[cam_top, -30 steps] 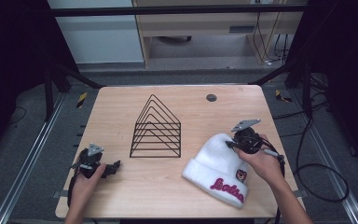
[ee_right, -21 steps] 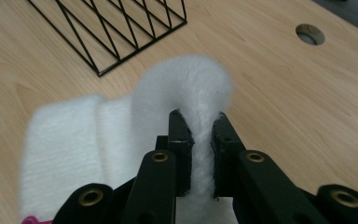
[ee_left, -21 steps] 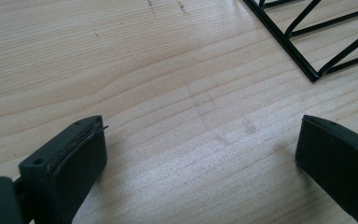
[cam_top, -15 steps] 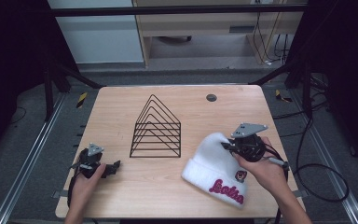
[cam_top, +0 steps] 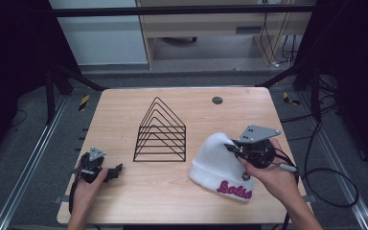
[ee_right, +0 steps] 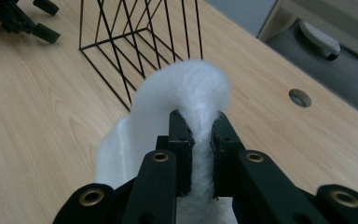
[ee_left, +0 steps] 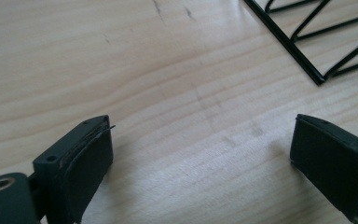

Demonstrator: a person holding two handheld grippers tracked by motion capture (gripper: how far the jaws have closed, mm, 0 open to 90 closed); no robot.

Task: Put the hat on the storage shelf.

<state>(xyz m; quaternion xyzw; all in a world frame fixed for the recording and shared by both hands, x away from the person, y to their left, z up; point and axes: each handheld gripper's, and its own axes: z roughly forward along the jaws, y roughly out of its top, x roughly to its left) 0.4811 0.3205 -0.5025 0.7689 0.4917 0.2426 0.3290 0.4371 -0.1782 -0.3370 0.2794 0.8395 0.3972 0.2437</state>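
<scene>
Table [cam_top: 124, 115]: light wood, holding everything
Wire rack [cam_top: 160, 132]: black, mid-table
Beanie [cam_top: 215, 165]: white, pink lettering, right of rack, crown lifted
Right gripper [ee_right: 199, 128]: jaws clamped on the beanie's crown
Left gripper [ee_left: 200, 149]: jaws apart, low over bare wood

On the table [cam_top: 124, 110] — wire rack [cam_top: 160, 132] mid-table, hat [cam_top: 215, 165] to its right (just beside).

The left tongs [cam_top: 116, 171] rest low on the surface near its front-left corner, jaws spread wide, held by the left hand [cam_top: 87, 188]. The right tongs [cam_top: 230, 147], gripped by the right hand [cam_top: 273, 178], are clamped on white fabric
</scene>
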